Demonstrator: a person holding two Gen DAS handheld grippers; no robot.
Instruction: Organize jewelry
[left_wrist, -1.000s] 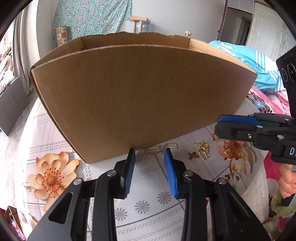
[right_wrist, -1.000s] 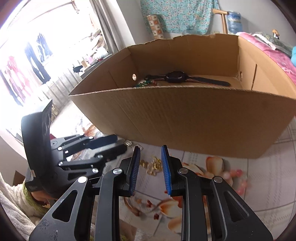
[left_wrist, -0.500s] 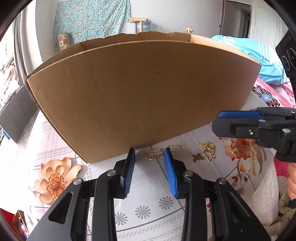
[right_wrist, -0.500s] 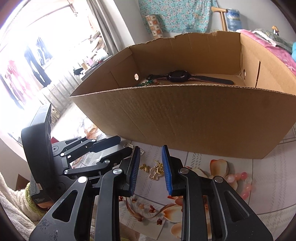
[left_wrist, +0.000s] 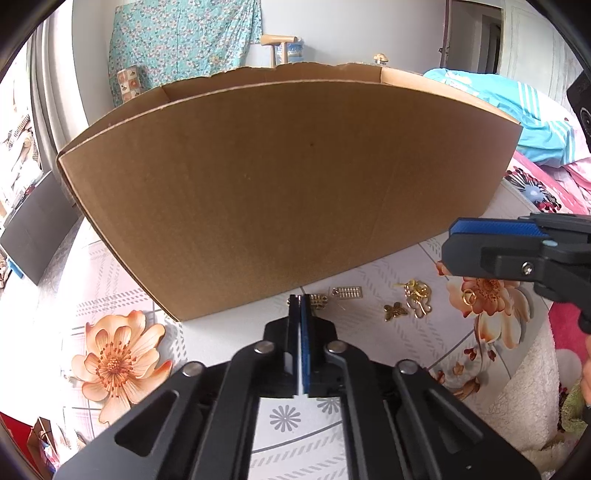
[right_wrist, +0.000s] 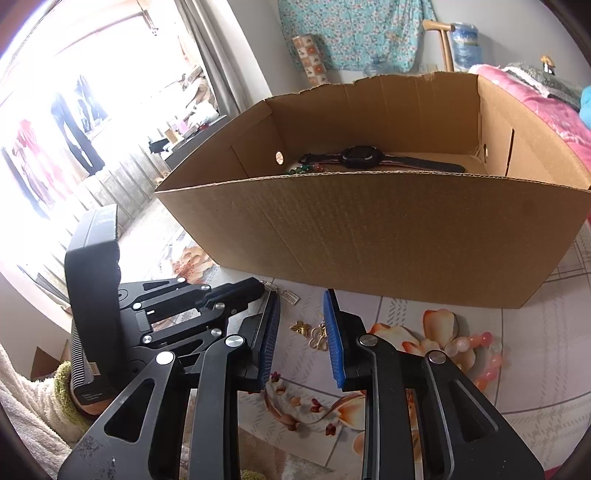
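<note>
Jewelry pickup under way — left gripper (left_wrist: 300, 301) pressed together at a gold clasp (left_wrist: 318, 301), grip unclear; right gripper (right_wrist: 301, 325) spread over charms (right_wrist: 318, 338). Next: lift into the cardboard box (right_wrist: 369, 229).

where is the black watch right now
In the right wrist view the black watch lies flat on the floor of the cardboard box, near its far wall, just right of some green and red beads.
</note>
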